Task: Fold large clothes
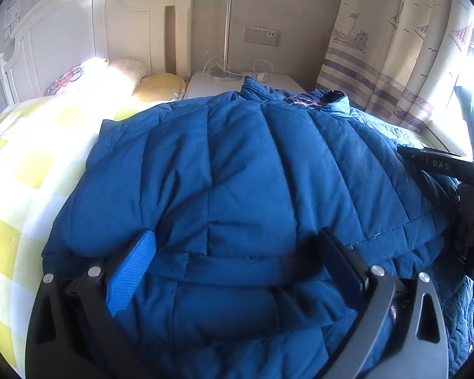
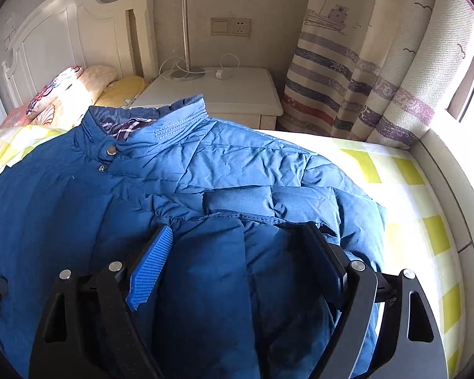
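A large blue quilted puffer jacket [image 1: 237,173] lies spread on the bed, collar [image 2: 161,120] toward the nightstand. It also fills the right wrist view [image 2: 173,189]. My left gripper [image 1: 237,246] is open, jaws wide apart, low over the jacket's hem-side bulk with padding bulging between the fingers. My right gripper [image 2: 240,240] is open, jaws wide, over a folded sleeve or side panel [image 2: 252,214] at the jacket's right part. The right gripper's black body shows at the right edge of the left wrist view [image 1: 439,164]. Neither gripper visibly clamps fabric.
The bed [image 2: 410,208] has a yellow-and-white checked sheet. Pillows [image 2: 69,88] lie by the white headboard [image 1: 63,34]. A white nightstand [image 2: 237,94] with a lamp pole [image 2: 185,25] and cables stands behind. A striped curtain [image 2: 363,72] hangs right, by a bright window.
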{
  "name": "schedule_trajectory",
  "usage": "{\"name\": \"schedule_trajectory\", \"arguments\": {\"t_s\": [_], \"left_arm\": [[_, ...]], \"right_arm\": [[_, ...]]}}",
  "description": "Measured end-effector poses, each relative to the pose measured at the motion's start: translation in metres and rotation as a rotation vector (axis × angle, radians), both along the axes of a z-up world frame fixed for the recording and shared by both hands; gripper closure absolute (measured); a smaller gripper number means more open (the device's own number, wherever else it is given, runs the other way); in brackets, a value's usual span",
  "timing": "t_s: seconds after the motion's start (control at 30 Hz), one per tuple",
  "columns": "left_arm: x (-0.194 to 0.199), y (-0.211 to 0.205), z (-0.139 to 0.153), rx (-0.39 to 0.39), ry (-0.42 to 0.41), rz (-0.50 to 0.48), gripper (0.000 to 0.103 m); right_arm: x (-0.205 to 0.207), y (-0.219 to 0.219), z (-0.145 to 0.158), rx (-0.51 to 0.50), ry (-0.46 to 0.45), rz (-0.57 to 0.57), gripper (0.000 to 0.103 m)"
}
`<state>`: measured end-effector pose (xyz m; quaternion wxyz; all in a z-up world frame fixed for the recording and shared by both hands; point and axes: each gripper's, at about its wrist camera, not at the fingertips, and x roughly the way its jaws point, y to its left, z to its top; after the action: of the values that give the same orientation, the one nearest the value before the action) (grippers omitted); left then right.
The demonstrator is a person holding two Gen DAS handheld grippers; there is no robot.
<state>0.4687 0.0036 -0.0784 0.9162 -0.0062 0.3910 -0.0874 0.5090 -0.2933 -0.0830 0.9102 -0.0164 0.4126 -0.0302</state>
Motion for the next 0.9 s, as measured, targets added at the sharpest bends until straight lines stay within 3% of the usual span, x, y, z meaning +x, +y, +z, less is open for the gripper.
{"name": "schedule_trajectory", "arguments": {"t_s": [0.13,0.2,0.27,0.33,0.43,0.47,0.77,0.9], "left_arm": [[0.001,0.000,0.000,-0.001,0.002,0.002,0.003],[0.001,0.000,0.000,0.002,0.003,0.003,0.003],[0.000,0.001,0.000,0.000,0.003,0.003,0.003],[0.000,0.001,0.000,-0.001,0.004,0.003,0.003],[0.000,0.001,0.000,-0.002,0.004,0.003,0.003],[0.000,0.001,0.000,-0.002,0.003,0.003,0.003],[0.001,0.003,0.000,-0.019,0.009,0.002,0.003],[-0.013,0.004,0.009,0.014,-0.023,0.046,0.003]], "right_arm": [[-0.005,0.001,0.007,-0.007,0.006,-0.041,0.024],[-0.025,0.011,0.023,-0.021,-0.070,-0.065,0.023],[-0.053,0.024,0.035,0.061,-0.139,0.006,0.021],[-0.075,0.045,0.034,0.057,-0.127,0.084,0.016],[-0.083,0.072,0.003,-0.075,-0.033,0.173,0.014],[-0.083,0.075,-0.006,-0.093,-0.044,0.181,0.014],[-0.077,0.066,-0.006,-0.035,-0.022,0.166,0.012],[-0.115,0.074,0.014,-0.025,-0.054,0.178,0.012]]}}
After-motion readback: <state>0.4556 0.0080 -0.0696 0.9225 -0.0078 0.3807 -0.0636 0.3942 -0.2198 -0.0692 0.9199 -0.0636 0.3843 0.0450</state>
